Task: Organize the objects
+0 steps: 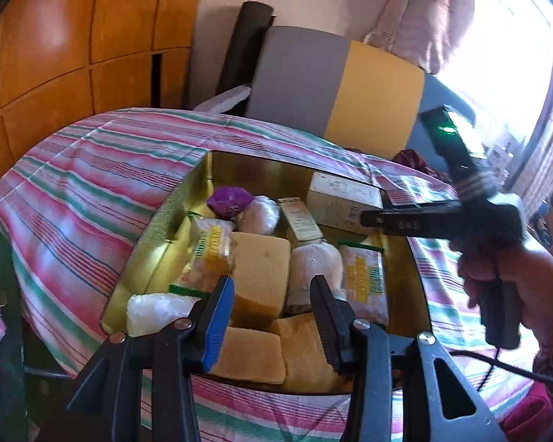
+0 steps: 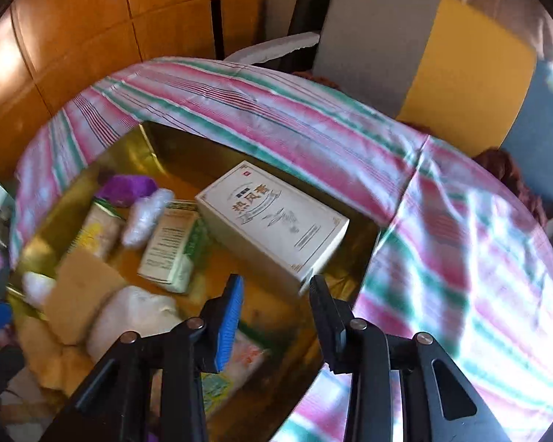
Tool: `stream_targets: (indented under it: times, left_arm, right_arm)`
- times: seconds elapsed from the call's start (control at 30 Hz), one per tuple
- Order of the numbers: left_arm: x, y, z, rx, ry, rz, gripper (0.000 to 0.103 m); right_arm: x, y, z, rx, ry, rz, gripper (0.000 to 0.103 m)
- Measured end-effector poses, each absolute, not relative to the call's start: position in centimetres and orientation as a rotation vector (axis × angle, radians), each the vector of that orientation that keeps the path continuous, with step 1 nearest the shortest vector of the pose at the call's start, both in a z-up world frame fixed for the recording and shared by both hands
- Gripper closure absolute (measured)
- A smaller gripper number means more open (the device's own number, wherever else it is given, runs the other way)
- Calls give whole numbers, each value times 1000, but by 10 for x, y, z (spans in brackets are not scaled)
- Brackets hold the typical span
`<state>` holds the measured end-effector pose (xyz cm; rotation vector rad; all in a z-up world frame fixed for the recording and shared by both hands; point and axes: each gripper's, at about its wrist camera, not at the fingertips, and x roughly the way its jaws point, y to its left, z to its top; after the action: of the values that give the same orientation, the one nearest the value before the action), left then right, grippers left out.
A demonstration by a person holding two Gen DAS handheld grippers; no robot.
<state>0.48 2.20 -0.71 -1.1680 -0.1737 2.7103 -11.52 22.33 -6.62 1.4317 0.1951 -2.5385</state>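
The left tool hangs above the near end of a gold tray, tilted down, its fingers spread and holding nothing. The right tool hovers over the tray's far right part, likewise released and empty; in the left wrist view a hand grips its handle to the right.

The tray sits on a striped cloth that covers the tabletop. Its walls ring the contents on all sides. Bare gold floor shows just ahead of the right tool, beside the white box.

That box lies flat, its long axis running from far left to near right, its near corner just ahead of the right tool. Below the left tool, tan sponges lie flat among wrapped packets, probably snacks.
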Motion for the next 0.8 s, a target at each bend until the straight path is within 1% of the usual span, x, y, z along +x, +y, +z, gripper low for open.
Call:
stream_targets:
  times: [0.07, 0.13, 0.37, 0.43, 0.57, 0.6, 0.67, 0.7, 0.73, 0.8]
  left_arm:
    - [4, 23, -6, -1192, -156, 2730, 60]
    - [4, 25, -6, -1201, -141, 2738, 60]
    - [3, 26, 0, -1219, -106, 2777, 60]
    - [1, 24, 2, -1221, -97, 2793, 60]
    - [-1, 19, 7, -1224, -66, 2829, 60]
    - [-1, 17, 8, -1225, -66, 2838, 60]
    - [-1, 13, 10, -1233, -74, 2845, 60]
    - [-2, 12, 11, -1238, -76, 2846, 60]
    - [-2, 11, 11, -1245, -75, 2846, 60]
    - [-3, 9, 12, -1250, -68, 2855, 60]
  right_arm:
    - [-111, 223, -64, 1396, 175, -2551, 62]
    - [-109, 224, -62, 1384, 147, -2569, 55]
    - [-89, 221, -61, 1367, -23, -2584, 40]
    - [-80, 216, -60, 1359, -31, -2582, 34]
    - [-60, 205, -56, 1351, -18, -2579, 30]
    - [-56, 204, -55, 1348, -25, -2581, 27]
    - [-46, 201, -51, 1334, -49, -2581, 20]
    - [-41, 199, -49, 1327, -64, -2586, 8]
    - [-37, 198, -47, 1322, -78, -2592, 0]
    - [-29, 195, -43, 1307, -94, -2607, 0]
